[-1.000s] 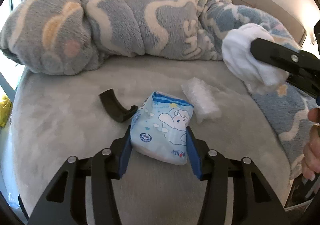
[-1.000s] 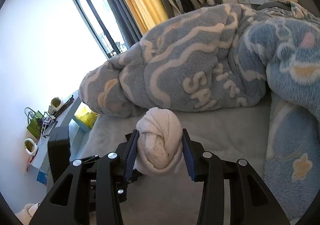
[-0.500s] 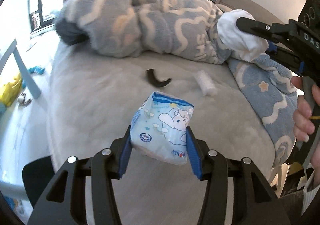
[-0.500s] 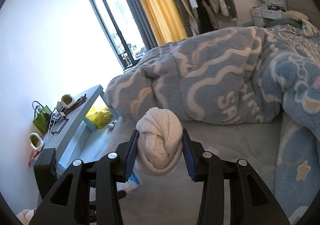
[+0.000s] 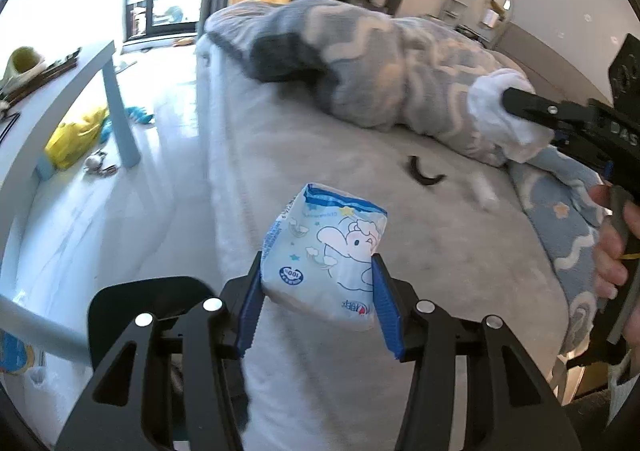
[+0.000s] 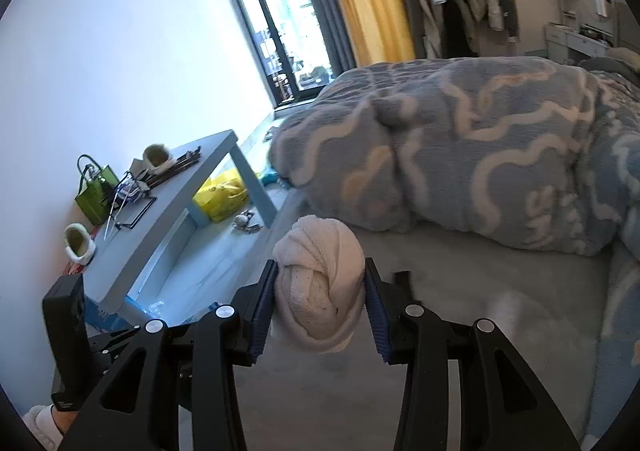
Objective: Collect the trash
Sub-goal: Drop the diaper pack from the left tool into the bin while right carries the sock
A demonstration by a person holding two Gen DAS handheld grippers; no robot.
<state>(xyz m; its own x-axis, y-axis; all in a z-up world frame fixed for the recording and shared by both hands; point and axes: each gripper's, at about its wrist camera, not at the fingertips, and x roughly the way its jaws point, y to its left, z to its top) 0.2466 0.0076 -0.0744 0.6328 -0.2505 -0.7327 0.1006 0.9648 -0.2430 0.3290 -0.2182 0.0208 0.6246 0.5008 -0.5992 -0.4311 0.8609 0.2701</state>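
My left gripper [image 5: 318,299] is shut on a light blue tissue packet [image 5: 326,251] with a cartoon elephant, held in the air above the edge of the grey bed [image 5: 400,235]. My right gripper [image 6: 320,303] is shut on a knotted white cloth ball [image 6: 320,283], also lifted over the bed. In the left wrist view the right gripper [image 5: 532,107] shows at the right with the white cloth ball [image 5: 492,115] in it, a hand [image 5: 612,251] on its handle. A black curved piece [image 5: 424,173] and a small clear plastic wad [image 5: 486,191] lie on the bed.
A rumpled blue-grey blanket [image 6: 480,155] covers the far side of the bed. A low blue table [image 6: 172,211] with small items stands by the white wall, a yellow bag [image 6: 220,195] under it. A black rounded object [image 5: 132,307] sits low at the left. Clothes hang at the back.
Both grippers have drawn back from the bed and swung left with their loads still held. The floor, the blue table and the window have come into view; the bed items look smaller.
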